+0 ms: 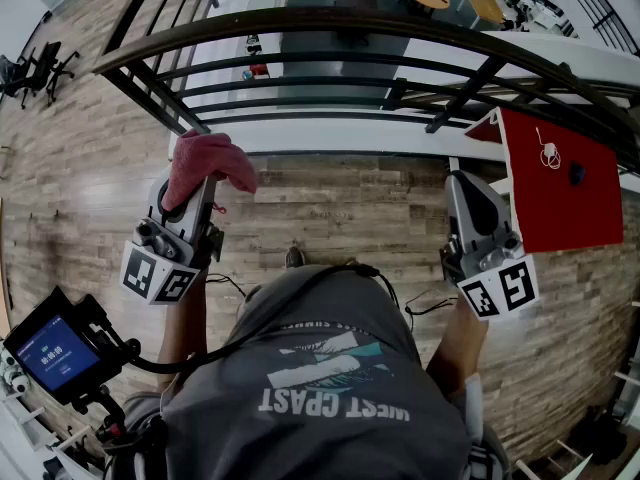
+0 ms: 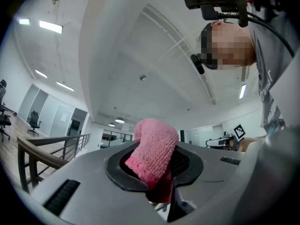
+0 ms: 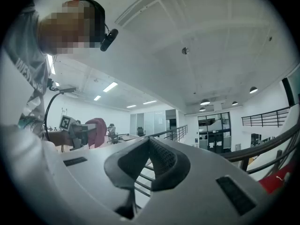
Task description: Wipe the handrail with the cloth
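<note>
**Left hand-held gripper (image 1: 195, 196) pinching the pink cloth (image 1: 206, 158), short of the handrail (image 1: 330, 20)**

Its jaws are clamped on the bunched cloth (image 2: 154, 150), which bulges up over the tips and hangs a little below them. Level with it on the other side, the right hand-held gripper (image 1: 466, 184) has its jaws pressed together with nothing between them. Beyond both, the dark curved handrail runs across above thinner bars, apart from the cloth. A red board (image 1: 560, 178) stands just past the right hand-held gripper, on the wood floor (image 1: 330, 203).
</note>
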Action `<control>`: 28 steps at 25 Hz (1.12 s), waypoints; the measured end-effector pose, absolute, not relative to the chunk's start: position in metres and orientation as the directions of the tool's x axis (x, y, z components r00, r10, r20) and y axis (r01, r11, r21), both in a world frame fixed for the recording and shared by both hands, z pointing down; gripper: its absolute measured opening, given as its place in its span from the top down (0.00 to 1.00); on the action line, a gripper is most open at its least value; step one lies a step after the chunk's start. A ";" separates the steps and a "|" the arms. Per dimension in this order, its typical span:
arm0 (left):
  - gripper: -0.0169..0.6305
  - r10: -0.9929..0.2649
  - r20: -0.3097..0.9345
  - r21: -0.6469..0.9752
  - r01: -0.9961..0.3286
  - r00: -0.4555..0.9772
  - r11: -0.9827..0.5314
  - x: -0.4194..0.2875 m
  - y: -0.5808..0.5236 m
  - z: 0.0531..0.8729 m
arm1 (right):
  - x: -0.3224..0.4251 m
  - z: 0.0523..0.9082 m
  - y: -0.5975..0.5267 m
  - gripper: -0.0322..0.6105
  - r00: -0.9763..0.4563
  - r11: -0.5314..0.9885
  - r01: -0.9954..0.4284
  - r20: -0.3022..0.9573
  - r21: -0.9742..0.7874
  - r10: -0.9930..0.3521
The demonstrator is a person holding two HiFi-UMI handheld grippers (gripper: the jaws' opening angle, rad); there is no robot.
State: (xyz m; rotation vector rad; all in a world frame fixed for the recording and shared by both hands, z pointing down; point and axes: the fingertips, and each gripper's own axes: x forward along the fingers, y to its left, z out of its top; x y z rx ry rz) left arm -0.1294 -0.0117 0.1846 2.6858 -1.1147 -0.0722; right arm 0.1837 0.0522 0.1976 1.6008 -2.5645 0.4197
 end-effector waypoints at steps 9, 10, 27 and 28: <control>0.84 -0.710 0.049 0.216 -0.701 0.703 -0.679 -0.142 -0.014 0.189 | 0.181 0.208 0.051 0.94 -0.436 0.394 -0.893 0.205 -0.216 -0.876; 0.84 -0.714 0.048 0.212 -0.706 0.698 -0.676 -0.145 -0.014 0.188 | 0.181 0.207 0.050 0.94 -0.434 0.391 -0.893 0.193 -0.223 -0.880; 0.84 -0.861 0.218 0.055 -0.887 0.459 -0.459 -0.264 -0.112 0.278 | 0.187 0.264 0.036 0.94 -0.386 0.318 -0.914 0.293 -0.252 -0.875; 0.84 -0.873 0.232 0.039 -0.901 0.429 -0.432 -0.269 -0.112 0.286 | 0.192 0.263 0.033 0.94 -0.399 0.335 -0.910 0.293 -0.246 -0.869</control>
